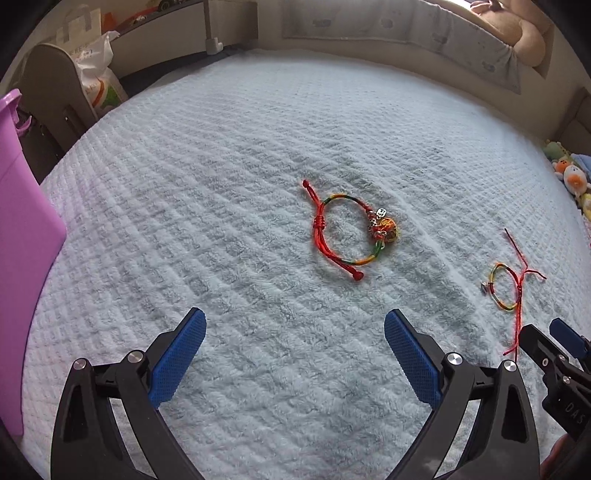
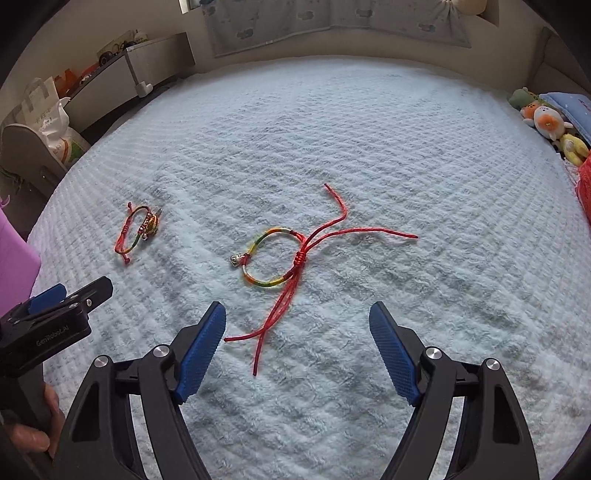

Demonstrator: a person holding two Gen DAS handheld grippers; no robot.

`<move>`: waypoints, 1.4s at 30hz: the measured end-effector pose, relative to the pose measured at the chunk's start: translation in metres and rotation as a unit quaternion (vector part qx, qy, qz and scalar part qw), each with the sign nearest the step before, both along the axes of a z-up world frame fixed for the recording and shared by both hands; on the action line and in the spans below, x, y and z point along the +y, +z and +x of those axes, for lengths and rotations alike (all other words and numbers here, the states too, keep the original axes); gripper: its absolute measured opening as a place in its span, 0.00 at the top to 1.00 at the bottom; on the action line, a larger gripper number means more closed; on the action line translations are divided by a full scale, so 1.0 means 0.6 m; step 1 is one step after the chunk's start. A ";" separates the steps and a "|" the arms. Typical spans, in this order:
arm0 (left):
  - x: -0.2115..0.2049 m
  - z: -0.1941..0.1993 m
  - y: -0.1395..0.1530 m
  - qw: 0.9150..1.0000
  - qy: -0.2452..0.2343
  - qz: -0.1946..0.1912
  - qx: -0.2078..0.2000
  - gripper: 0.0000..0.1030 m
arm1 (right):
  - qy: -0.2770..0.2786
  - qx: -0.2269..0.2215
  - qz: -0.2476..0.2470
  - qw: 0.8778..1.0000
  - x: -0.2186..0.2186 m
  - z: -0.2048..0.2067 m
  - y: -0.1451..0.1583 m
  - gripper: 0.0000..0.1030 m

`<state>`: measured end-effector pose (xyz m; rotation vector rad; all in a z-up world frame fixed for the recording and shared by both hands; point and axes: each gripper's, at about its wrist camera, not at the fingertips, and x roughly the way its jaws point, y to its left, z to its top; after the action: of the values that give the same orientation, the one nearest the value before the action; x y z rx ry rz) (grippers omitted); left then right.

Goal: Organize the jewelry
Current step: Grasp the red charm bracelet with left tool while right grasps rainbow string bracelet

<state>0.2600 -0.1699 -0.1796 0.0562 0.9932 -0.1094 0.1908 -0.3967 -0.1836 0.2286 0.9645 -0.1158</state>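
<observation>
We hold our left gripper (image 1: 295,354) above a pale blue textured blanket (image 1: 221,166), its blue-padded jaws spread wide with nothing between them. Ahead of it, well apart from the fingertips, lies the charm bracelet (image 1: 347,230), a loop of red, green and yellow cord with a cluster of gold and silver charms on its right side and two short knotted red tails. Nothing lies between the jaws and that bracelet.

Our right gripper (image 2: 297,338) hovers over the same blanket, jaws likewise wide apart and empty. Just ahead of it rests the long-tailed bracelet (image 2: 273,258), a braided multicoloured loop with one small silver bead on its left and a red sliding knot on its right. Its long red cord ends (image 2: 269,325) trail back toward us and reach the space between the two blue pads; two others fan out toward the far side.

The two bracelets lie apart from each other, neither touching.

Around the blanket's edge we see a purple plastic bin (image 1: 22,240) close on the left, a white printed bag (image 1: 98,79) beside a beige chair back, and a small heap of plush toys (image 2: 550,125) on the far right. A patterned cloth (image 2: 332,22) hangs along the far wall.
</observation>
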 end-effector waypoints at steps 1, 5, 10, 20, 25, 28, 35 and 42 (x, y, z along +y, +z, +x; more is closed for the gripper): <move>-0.001 0.003 -0.003 1.000 0.001 0.001 0.002 0.07 | 0.001 0.000 0.001 1.000 0.003 0.003 -0.004 0.25; -0.005 0.019 -0.009 1.000 0.001 0.004 0.002 0.07 | -0.005 0.001 0.001 1.000 0.004 0.021 -0.013 0.25; -0.015 0.042 -0.018 1.000 -0.009 0.007 0.000 0.07 | -0.015 0.001 0.000 1.000 0.002 0.041 -0.024 0.25; -0.044 0.081 -0.029 1.000 -0.018 0.008 -0.006 0.07 | -0.017 -0.001 -0.021 1.000 0.008 0.076 -0.036 0.25; -0.061 0.110 -0.034 1.000 -0.021 0.011 -0.007 0.07 | -0.021 0.000 -0.024 1.000 0.009 0.093 -0.038 0.25; -0.063 0.121 -0.036 1.000 -0.023 0.013 -0.007 0.07 | -0.021 0.001 -0.027 0.999 0.009 0.101 -0.037 0.25; -0.067 0.128 -0.044 0.999 -0.028 0.015 -0.012 0.07 | -0.024 0.001 -0.037 0.999 0.014 0.103 -0.042 0.25; -0.074 0.131 -0.049 0.999 -0.035 0.015 -0.020 0.07 | -0.028 0.001 -0.046 0.999 0.016 0.104 -0.044 0.25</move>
<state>0.3384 -0.2140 -0.2091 0.1199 0.9537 -0.1582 0.2530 -0.3868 -0.2100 0.1712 0.9518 -0.2105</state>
